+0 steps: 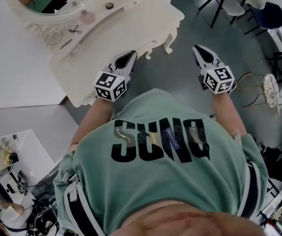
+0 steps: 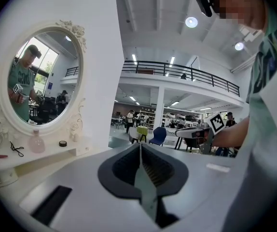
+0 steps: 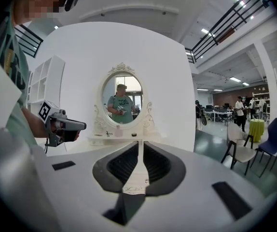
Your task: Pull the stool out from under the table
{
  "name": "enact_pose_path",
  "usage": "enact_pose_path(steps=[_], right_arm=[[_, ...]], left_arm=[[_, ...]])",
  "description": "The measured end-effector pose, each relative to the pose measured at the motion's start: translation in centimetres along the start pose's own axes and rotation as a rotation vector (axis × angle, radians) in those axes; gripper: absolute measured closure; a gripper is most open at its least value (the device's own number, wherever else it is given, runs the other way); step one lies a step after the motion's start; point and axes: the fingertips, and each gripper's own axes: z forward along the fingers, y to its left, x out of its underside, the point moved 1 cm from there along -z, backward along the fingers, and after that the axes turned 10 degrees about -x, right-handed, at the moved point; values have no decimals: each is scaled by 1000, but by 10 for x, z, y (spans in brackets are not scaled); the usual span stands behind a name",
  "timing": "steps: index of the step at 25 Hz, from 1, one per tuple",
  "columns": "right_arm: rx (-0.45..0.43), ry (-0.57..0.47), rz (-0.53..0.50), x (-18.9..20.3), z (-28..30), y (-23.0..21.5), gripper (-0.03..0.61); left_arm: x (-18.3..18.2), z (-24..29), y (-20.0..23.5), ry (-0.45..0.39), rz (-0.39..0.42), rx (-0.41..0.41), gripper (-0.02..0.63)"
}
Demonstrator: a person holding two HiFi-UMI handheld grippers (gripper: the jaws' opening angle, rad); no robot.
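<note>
Both empty with jaws together, left hand-held gripper [image 1: 130, 54] and right hand-held gripper [image 1: 198, 48] point toward the diagonally lying table [image 1: 131, 23].

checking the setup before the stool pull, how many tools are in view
2. The left tool is by the dressing table's front edge; the right tool is over the floor, right of the table. Both shut, empty.
</note>
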Motion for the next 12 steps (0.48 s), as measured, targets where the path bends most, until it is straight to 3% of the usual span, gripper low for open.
enact_pose_path(steps=[3, 9, 12], right_arm=[[-38, -13, -3, -5, 7, -2, 479], [-110, -32, -4, -10, 20, -8, 347], [-131, -21, -15, -8, 33, -10, 318]], left_arm=[[1, 1, 3, -8, -10, -17, 591], [6, 4, 5, -13, -19, -21, 398], [11, 4, 12, -8, -36, -28, 348]])
